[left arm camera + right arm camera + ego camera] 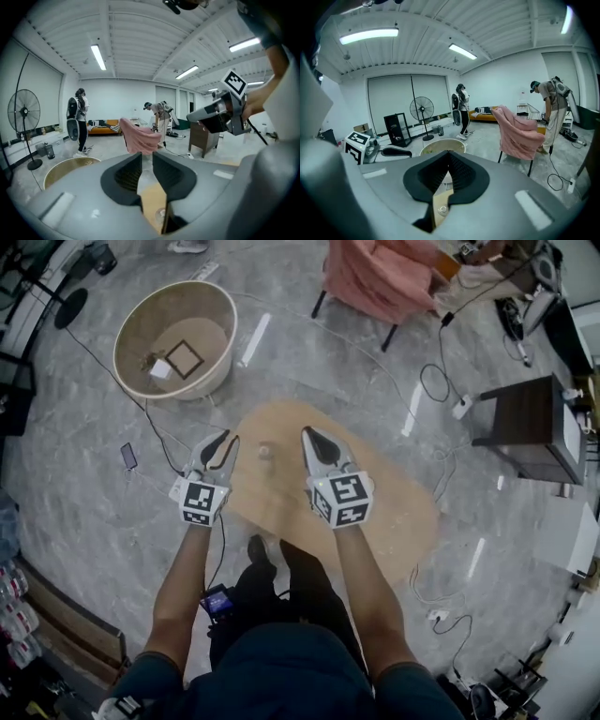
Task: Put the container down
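Now, with the container (265, 454) resting on the wooden table (375, 502) below the left gripper (225, 442) — jaws a slit apart, empty — and the right gripper (309, 435), jaws together on nothing, draw away straight upward, brushing nothing.

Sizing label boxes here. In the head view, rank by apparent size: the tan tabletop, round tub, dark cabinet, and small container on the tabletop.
1. tan tabletop
2. round tub
3. dark cabinet, close to the tub, so that pair is unsure
4. small container, by far the smallest
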`<state>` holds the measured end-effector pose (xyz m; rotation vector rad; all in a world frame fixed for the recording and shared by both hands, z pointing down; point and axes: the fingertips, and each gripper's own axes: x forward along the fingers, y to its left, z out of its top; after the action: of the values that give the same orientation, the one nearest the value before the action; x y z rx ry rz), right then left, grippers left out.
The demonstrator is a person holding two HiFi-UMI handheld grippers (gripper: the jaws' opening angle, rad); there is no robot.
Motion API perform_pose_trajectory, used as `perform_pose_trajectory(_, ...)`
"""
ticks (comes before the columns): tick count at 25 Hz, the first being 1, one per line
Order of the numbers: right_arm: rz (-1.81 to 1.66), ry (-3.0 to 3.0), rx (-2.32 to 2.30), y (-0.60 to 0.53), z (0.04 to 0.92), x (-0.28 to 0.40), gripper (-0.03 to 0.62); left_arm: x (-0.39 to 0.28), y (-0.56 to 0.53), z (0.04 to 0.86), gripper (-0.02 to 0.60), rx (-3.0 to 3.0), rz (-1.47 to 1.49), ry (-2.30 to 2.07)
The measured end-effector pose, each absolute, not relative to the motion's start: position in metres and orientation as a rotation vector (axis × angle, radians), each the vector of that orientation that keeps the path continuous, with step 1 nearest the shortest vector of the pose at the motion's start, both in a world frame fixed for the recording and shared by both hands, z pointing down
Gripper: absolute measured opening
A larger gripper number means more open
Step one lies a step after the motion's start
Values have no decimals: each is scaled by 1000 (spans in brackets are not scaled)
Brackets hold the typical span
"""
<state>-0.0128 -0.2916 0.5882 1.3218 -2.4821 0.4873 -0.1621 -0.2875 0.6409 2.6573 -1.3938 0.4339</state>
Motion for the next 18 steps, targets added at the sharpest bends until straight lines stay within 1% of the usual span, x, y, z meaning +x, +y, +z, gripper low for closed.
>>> perform_pose_trajectory(3, 430, -2506, 1312, -281, 547, -19, 5, -188, -280, 595, 0, 2619, 371, -1453)
perform_pose_trajectory(10, 285, -2600, 1294, -247, 439, -37, 3, -235, -251, 476, -3, 2646, 243, -1535)
perform_pose_trajectory(18, 128, -2681, 1210, -189, 342, -59, 3, -243, -202, 365, -3, 2787, 137, -1515)
